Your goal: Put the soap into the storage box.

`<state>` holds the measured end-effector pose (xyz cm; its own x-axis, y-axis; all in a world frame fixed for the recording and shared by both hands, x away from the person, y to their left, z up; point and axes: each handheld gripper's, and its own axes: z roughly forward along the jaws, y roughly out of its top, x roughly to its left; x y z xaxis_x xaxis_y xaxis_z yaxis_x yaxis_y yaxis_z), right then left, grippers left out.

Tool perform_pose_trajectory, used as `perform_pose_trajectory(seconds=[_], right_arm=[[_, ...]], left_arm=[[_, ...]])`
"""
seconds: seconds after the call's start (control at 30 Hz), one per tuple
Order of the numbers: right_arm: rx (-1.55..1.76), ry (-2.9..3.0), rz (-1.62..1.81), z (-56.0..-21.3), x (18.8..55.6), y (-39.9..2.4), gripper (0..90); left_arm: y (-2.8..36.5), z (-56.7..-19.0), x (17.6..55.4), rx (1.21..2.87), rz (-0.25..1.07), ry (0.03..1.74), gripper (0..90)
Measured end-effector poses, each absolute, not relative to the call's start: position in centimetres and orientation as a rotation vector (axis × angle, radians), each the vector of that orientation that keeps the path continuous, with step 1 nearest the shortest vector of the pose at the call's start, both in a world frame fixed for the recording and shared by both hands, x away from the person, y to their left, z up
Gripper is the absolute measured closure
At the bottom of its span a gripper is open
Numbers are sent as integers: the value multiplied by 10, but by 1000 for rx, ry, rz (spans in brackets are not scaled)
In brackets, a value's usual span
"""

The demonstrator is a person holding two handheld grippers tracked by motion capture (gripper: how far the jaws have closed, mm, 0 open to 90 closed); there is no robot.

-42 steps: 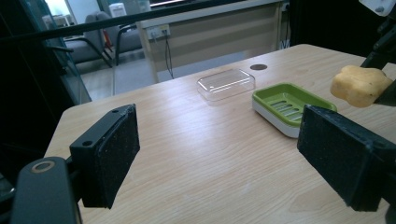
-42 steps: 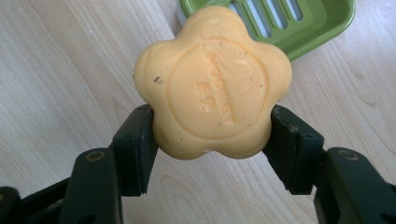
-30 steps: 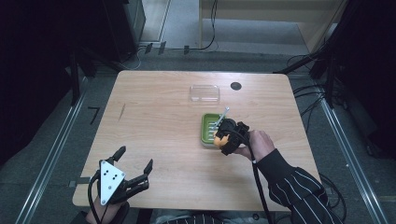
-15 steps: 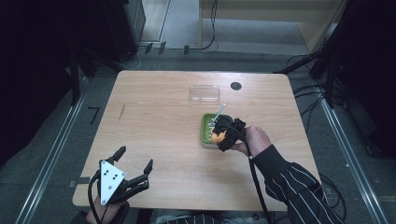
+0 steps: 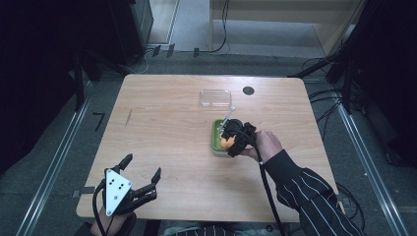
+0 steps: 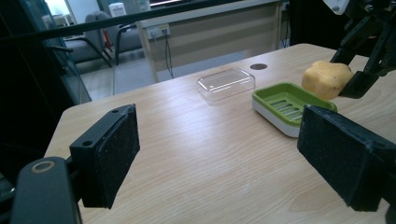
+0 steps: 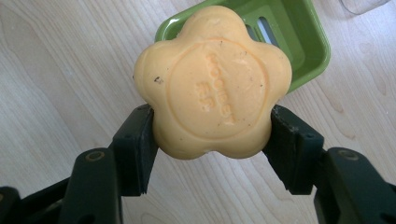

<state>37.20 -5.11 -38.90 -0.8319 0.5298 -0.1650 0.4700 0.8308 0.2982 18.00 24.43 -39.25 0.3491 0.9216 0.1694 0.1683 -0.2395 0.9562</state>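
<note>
Soap: orange flower-shaped soap bar (image 7: 212,81), pinched at its two sides by the right claw (image 7: 212,135), held above the near edge of the green soap dish (image 7: 299,35); embossed face turned toward the claw's camera.
Right claw: clamped on the soap; from the high view it (image 5: 232,140) hangs over the dish's lower right part, hand (image 5: 265,145) coming in from the right.
Left claw: (image 5: 142,172) jaws spread wide with nothing between them, low at the counter's near left corner, well apart from the dish.
Soap dish: (image 5: 216,135) green slotted tray on a white base, right of the counter's middle, its long sides running away from the person.
Clear lid: see-through plastic cover (image 5: 215,98) lying flat just beyond the dish, apart from it, near the far edge.
Counter: pale wood (image 5: 162,128); the left half and the near strip between the two claws lie bare, a dark round hole (image 5: 248,90) sits by the far edge.
Edges: dish stands well in from the right edge; left claw's body overhangs the near edge.
</note>
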Motion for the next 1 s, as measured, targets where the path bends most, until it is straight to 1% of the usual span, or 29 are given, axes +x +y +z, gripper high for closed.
perform_pose_trajectory(seconds=[1.0], right_arm=[[785,2770,357,-395,393,-42,398]], left_arm=[[245,-393,180,1658,989,989,130]])
